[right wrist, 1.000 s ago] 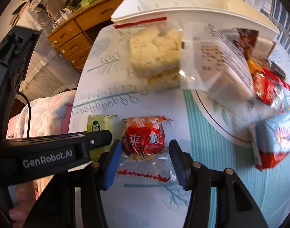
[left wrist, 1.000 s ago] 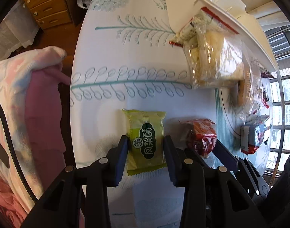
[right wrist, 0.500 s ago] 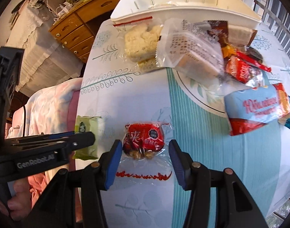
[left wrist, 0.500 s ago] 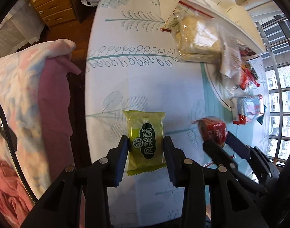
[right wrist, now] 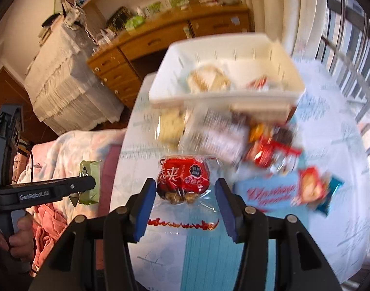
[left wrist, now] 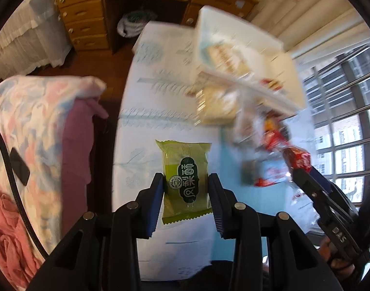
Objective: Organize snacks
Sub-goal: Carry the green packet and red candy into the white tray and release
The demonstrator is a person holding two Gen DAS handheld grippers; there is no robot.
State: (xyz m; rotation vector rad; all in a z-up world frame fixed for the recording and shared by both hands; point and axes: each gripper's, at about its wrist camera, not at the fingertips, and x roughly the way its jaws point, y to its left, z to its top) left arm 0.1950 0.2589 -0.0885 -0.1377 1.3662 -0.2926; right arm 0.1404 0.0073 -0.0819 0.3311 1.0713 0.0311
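My left gripper [left wrist: 186,194] is shut on a green snack packet [left wrist: 185,177] with a dark label, and holds it in the air above the table's left side. In the right wrist view my right gripper [right wrist: 186,201] is shut on a red snack packet [right wrist: 182,177] in a clear wrapper, also off the table. The left gripper [right wrist: 87,181] and its green packet [right wrist: 89,194] show at the left there. The red packet [left wrist: 297,157] appears at the right of the left wrist view. A white bin [right wrist: 221,97] stands at the table's far end with a few snacks inside.
A blurred pile of snack bags [right wrist: 221,135] lies in front of the bin, with a blue packet [right wrist: 269,194] nearer. Patterned bedding [left wrist: 39,121] borders the table's [right wrist: 330,145] left edge. Wooden drawers [left wrist: 83,24] stand behind, and a barred window [left wrist: 342,133] is at the right.
Both grippers have risen with their packets, and the table and snack pile have dropped away below. The inside of the white bin has come into view.
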